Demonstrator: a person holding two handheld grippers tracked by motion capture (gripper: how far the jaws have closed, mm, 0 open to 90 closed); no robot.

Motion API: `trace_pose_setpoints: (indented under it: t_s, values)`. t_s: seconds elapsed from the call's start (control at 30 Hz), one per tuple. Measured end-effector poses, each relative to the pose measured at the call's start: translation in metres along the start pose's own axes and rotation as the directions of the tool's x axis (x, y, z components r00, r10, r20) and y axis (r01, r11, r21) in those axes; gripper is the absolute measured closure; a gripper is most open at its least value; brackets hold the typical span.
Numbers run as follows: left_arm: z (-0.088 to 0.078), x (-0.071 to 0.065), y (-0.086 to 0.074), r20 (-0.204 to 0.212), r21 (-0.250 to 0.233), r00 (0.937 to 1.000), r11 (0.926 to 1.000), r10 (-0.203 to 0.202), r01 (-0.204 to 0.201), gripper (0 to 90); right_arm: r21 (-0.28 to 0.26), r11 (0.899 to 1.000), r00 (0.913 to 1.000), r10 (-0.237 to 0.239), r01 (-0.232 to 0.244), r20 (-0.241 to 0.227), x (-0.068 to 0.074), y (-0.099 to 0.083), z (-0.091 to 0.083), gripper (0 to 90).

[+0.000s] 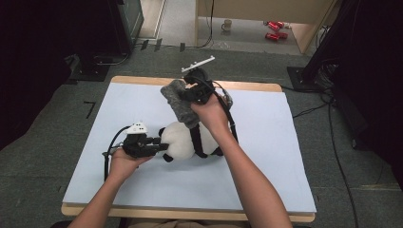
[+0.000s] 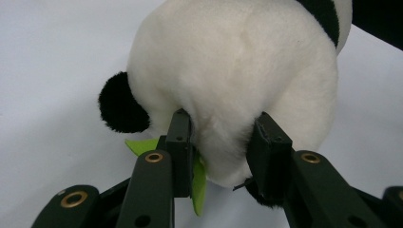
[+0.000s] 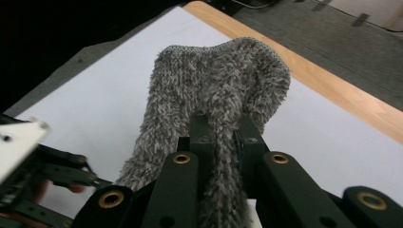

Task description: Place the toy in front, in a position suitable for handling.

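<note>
Your left gripper [image 1: 164, 145] is clamped on the plush panda [image 1: 187, 140]: in the left gripper view the two jaws press into the white fur of its rounded end, with a green felt leaf [image 2: 197, 183] caught beside the left-hand jaw. The panda lies on the white sheet [image 1: 266, 161] covering the desk, near the middle and a little toward your edge, its long axis running across the desk from your left gripper toward your right forearm.

Your right gripper [image 1: 194, 90] is pinched tight on a fuzzy grey sock [image 1: 180, 102], held in the air above the panda, toward the far edge. The sock hangs from the jaws with its length sloping down to the panda's top, where its lower end appears to touch or nearly touch the fur.

What matters next: the sock sits above and just beyond the panda, its long axis crossing the panda's. The right hand carries it; the left only steadies the toy.
</note>
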State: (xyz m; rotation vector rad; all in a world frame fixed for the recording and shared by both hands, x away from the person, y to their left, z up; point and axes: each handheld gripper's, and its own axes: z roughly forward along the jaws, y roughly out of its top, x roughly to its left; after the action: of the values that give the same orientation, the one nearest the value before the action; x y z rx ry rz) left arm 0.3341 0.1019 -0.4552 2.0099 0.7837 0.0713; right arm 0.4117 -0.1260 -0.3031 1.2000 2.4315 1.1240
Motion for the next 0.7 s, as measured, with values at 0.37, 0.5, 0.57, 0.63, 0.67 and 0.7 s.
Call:
trace_pose_setpoints:
  t_s: [0.37, 0.5, 0.57, 0.63, 0.67, 0.7]
  values:
    - [0.000, 0.000, 0.001, 0.000, 0.002, 1.0000, 1.0000, 0.002, -0.002, 65.0, 0.085, 0.996, 0.9955, -0.017, 0.025, -0.093, 0.036, -0.005, 0.057, 82.3]
    - [0.000, 0.000, 0.001, 0.002, 0.003, 1.0000, 1.0000, 0.000, 0.000, 65.0, 0.117, 0.993, 0.9926, 0.008, 0.006, -0.121, 0.034, -0.014, 0.070, 82.2]
    - [0.000, 0.001, 0.001, 0.001, 0.003, 1.0000, 1.0000, 0.001, -0.001, 64.9, 0.166, 0.986, 0.9944, 0.016, 0.002, -0.104, 0.028, -0.025, 0.081, 82.2]
    - [0.000, 0.001, 0.001, 0.002, 0.007, 1.0000, 1.0000, 0.003, -0.003, 64.9, 0.183, 0.983, 0.9949, 0.022, -0.003, -0.098, 0.025, -0.029, 0.083, 82.2]
    - [0.000, 0.001, 0.001, 0.001, 0.008, 1.0000, 1.0000, 0.002, -0.002, 64.8, 0.191, 0.982, 0.9948, 0.027, -0.007, -0.098, 0.023, -0.033, 0.086, 82.2]
    - [0.000, 0.001, 0.001, 0.000, 0.008, 1.0000, 1.0000, 0.005, -0.005, 64.8, 0.195, 0.981, 0.9943, 0.036, -0.016, -0.100, 0.020, -0.036, 0.087, 82.1]
